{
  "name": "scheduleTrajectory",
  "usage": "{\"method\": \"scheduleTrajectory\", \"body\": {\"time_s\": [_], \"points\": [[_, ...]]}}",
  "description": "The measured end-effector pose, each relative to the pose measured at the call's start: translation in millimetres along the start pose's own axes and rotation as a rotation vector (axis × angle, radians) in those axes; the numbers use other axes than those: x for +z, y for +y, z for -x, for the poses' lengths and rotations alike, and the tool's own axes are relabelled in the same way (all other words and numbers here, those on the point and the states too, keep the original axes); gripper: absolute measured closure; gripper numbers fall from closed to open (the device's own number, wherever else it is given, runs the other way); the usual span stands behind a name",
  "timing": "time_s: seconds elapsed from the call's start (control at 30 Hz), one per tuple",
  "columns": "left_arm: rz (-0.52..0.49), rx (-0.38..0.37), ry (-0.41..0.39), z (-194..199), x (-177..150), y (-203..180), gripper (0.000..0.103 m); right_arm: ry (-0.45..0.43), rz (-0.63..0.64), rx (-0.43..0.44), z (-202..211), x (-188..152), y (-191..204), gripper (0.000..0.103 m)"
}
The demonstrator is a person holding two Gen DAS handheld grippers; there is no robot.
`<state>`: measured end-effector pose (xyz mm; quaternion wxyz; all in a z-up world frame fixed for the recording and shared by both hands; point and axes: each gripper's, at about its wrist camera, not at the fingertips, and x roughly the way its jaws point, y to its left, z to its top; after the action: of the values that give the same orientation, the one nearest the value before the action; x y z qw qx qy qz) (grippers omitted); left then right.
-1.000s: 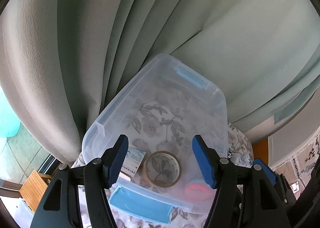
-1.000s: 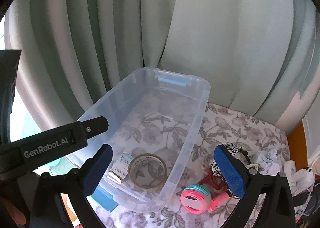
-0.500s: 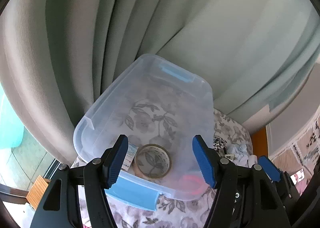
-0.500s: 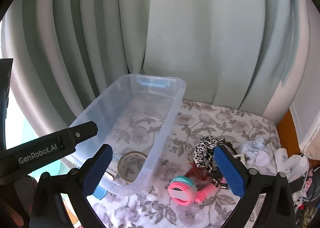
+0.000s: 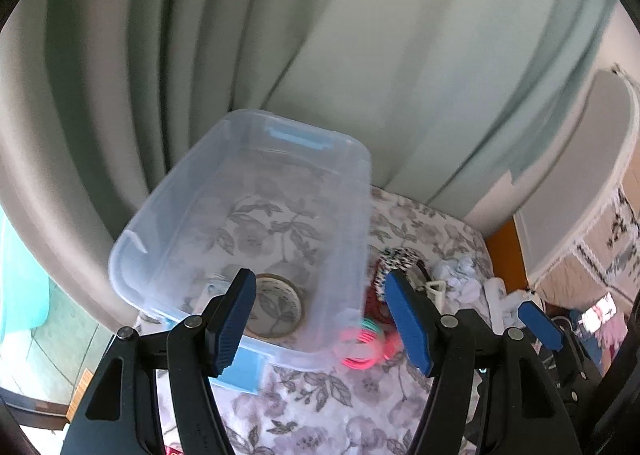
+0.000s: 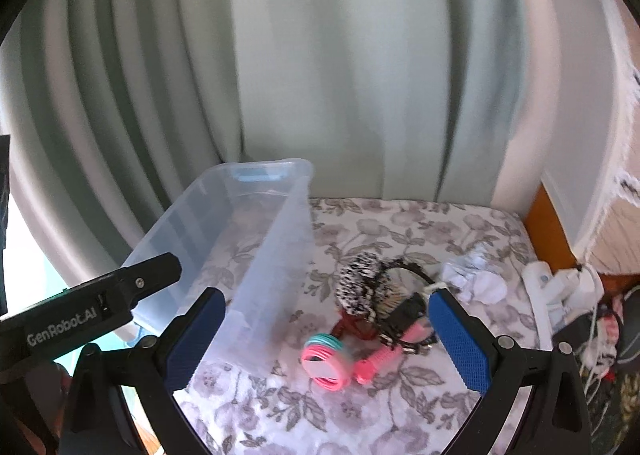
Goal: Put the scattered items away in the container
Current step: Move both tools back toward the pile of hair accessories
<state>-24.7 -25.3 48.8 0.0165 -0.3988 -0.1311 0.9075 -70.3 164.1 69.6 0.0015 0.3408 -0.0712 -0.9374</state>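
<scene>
A clear plastic bin (image 5: 362, 191) with blue handles stands on the floral cloth by the curtain; it also shows in the right wrist view (image 6: 276, 255). A tape roll (image 5: 278, 305) and a small card lie inside it. Right of the bin lie a pink and teal coil (image 6: 326, 361), a pink brush (image 6: 384, 355), a leopard-print scrunchie (image 6: 358, 287) and a black hairband. My left gripper (image 5: 322, 319) is open and empty above the bin's near right corner. My right gripper (image 6: 326, 339) is open and empty above the coil.
Crumpled white tissue (image 6: 476, 279) and white plugs with cables (image 6: 560, 287) lie at the right edge of the cloth. Green curtains hang close behind. An orange wooden edge (image 6: 548, 231) borders the right side.
Both grippers have swung to the right. The bin now sits further left in both views and the scattered items have come toward the middle. Both stay open.
</scene>
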Motion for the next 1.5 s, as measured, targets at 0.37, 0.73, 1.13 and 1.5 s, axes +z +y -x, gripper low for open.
{"method": "scheduleTrajectory", "body": {"time_s": [0.37, 0.73, 1.13, 1.5], "points": [[-0.079, -0.050, 0.027, -10, -17, -43, 0.035, 0.013, -0.098, -0.061, 7, -18, -48, 0.000], [-0.145, -0.059, 0.066, -27, -37, -79, 0.035, 0.045, -0.199, -0.088, 2, -42, -98, 0.000], [-0.197, -0.063, 0.153, -64, -68, -97, 0.035, 0.106, -0.325, -0.141, -10, -76, -151, 0.000], [-0.190, 0.038, 0.287, -122, -98, -83, 0.035, 0.185, -0.338, -0.118, -38, -97, -161, 0.000]]}}
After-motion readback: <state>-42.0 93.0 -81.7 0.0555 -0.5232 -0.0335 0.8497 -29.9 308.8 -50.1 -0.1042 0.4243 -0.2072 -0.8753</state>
